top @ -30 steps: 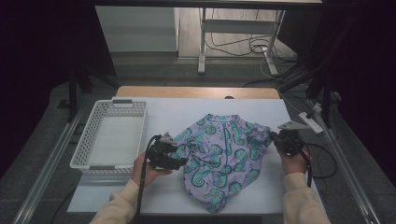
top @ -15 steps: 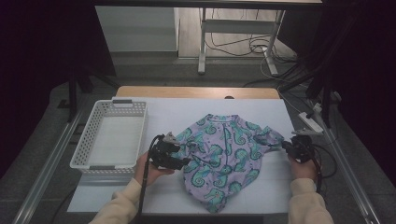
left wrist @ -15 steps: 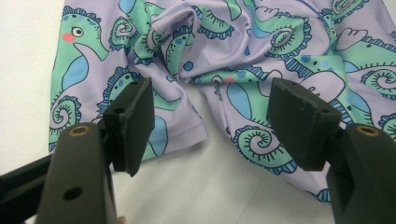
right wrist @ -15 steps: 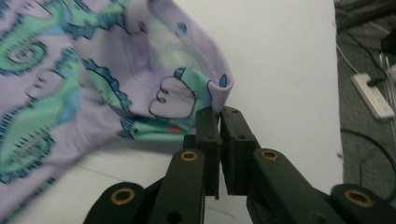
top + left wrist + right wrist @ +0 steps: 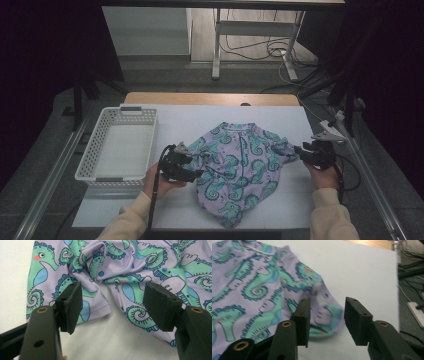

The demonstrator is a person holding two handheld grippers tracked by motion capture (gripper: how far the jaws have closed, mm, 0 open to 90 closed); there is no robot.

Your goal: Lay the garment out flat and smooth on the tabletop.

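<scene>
Seahorse-print shirt (image 5: 239, 170) lies partly spread mid-table, hem and left side rumpled; right gripper (image 5: 325, 321), jaws just opening, lets its sleeve go; left gripper (image 5: 112, 307) hovers unclenched; flattening seems unfinished.

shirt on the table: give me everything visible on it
The shirt is a small lilac top printed with teal seahorses, in smooth, slightly shiny fabric. It lies rumpled on the white table, neckline toward the far edge, hem toward the person, with folds bunched near its left side. The right sleeve is spread out toward the right tool, whose jaws have just been opening and stand apart around the sleeve's end, not pressing it. The left tool is open at the left edge, over the cloth.
</scene>
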